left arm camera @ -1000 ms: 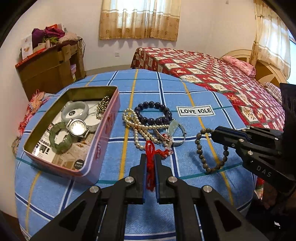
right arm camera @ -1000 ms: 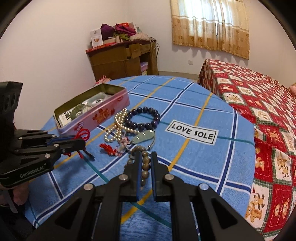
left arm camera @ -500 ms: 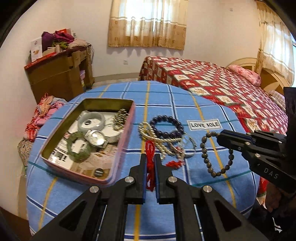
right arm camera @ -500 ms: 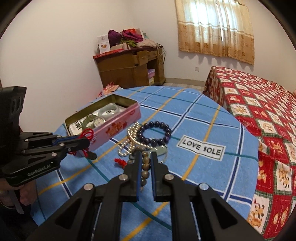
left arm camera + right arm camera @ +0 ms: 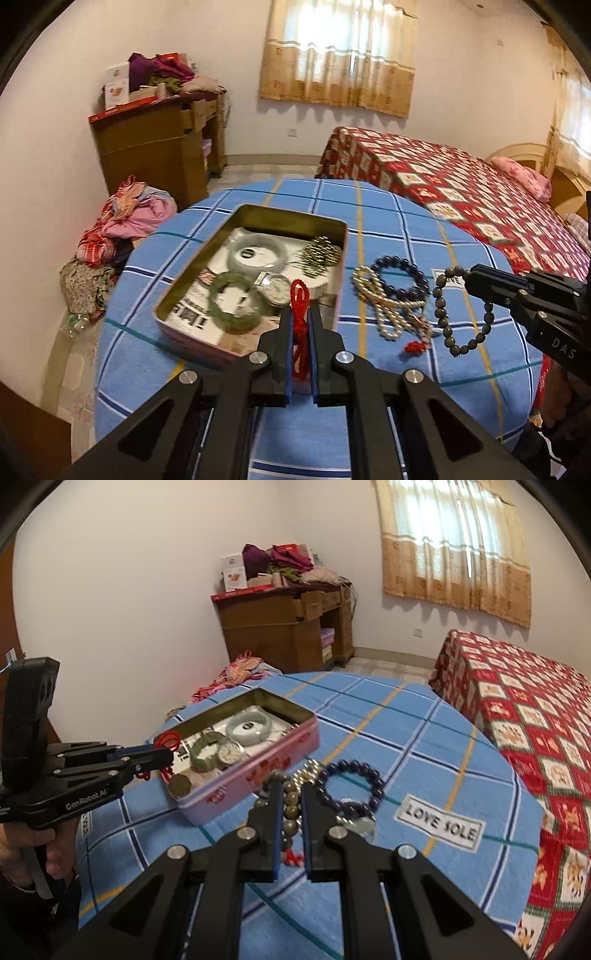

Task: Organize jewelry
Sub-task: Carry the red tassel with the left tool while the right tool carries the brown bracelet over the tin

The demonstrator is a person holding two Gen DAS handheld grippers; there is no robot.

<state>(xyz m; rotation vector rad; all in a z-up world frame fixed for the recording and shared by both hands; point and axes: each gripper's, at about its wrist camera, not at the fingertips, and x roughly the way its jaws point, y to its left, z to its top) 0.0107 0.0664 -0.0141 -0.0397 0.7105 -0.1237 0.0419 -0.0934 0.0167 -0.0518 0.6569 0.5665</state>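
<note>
A wooden desk piled with clothes stands by the curtained window, beside a red-quilted bed.

Tin is open-topped, so entry from above is free, but bangles, watch & bead coil crowd its floor. Beside its right wall, pearl strand & dark bead bracelet clutter the cloth; far side w/ label is bare.
</note>
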